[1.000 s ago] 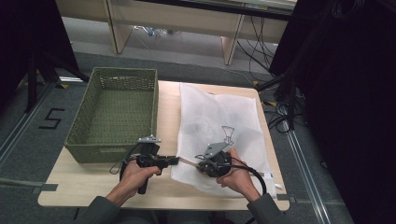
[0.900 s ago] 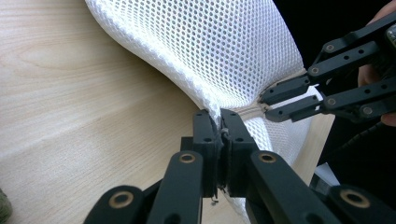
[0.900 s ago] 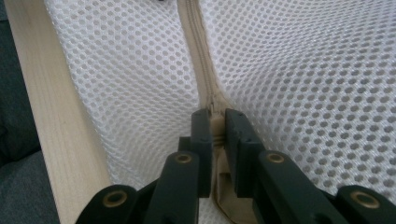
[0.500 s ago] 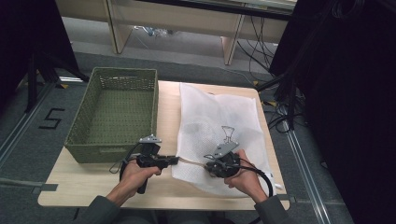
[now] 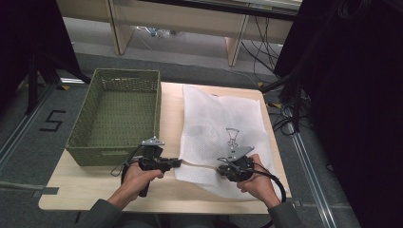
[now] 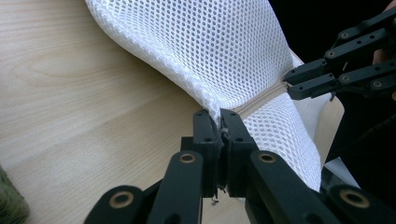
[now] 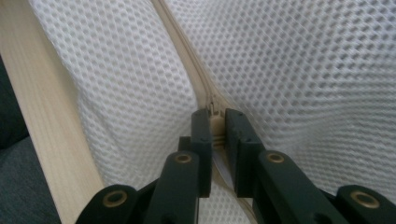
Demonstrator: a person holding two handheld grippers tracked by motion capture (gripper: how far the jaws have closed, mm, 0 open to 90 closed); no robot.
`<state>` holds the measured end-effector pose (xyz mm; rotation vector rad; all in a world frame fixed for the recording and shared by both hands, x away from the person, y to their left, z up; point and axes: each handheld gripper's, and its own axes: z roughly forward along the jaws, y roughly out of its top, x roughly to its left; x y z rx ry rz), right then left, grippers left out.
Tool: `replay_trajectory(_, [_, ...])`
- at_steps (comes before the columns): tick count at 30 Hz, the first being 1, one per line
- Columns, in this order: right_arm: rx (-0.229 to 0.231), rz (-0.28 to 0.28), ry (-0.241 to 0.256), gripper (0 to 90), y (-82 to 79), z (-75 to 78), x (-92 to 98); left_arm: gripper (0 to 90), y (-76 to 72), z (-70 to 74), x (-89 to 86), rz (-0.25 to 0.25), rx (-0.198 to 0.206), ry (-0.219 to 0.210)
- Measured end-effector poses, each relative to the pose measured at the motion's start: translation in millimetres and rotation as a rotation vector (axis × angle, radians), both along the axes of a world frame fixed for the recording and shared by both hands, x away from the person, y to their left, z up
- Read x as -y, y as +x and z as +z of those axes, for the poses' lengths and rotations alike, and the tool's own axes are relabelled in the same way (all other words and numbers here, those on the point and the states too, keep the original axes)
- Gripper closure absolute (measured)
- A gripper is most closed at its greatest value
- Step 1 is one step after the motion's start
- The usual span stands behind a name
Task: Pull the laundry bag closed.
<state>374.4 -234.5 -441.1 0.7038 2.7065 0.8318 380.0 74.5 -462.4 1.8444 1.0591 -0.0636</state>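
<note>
That white mesh laundry bag (image 5: 223, 137) looks about as light and floppy as it gets, so it won't hold any shape and will bunch or drag if pulled from the middle; the sensible spots to take it are the ones already in use, the corner seam and the zipper pull. It lies flat on the wooden surface (image 5: 95, 183) just to the right of the green woven basket (image 5: 114, 114), with a small dark print near its middle and its near edge lifted a little between the two claws. The left claw (image 6: 219, 122) is pinched fully closed on the bag's corner by the end of the zipper, mesh bulging up from between its tips. The right claw (image 7: 215, 122) is clamped tight on the beige zipper pull (image 7: 215, 126), which looks small and slick, so it could probably slip out if tugged at an angle. The honeycomb mesh itself looks grippy but stretchy, likely fine for gentle pulling along the zipper line (image 7: 180, 35).
</note>
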Motion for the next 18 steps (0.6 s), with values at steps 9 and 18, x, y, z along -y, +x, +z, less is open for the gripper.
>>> replay_trajectory(9, [-0.002, -0.047, -0.011, 83.2, -1.8, 0.2, 22.8, 85.8, -0.6, 0.0, -2.1, 0.005, 0.004, 0.009])
replay_trajectory(18, [-0.006, -0.091, -0.006, 83.2, -5.4, -0.2, 42.7, 85.8, -0.7, 0.1, -1.9, 0.003, 0.006, 0.013])
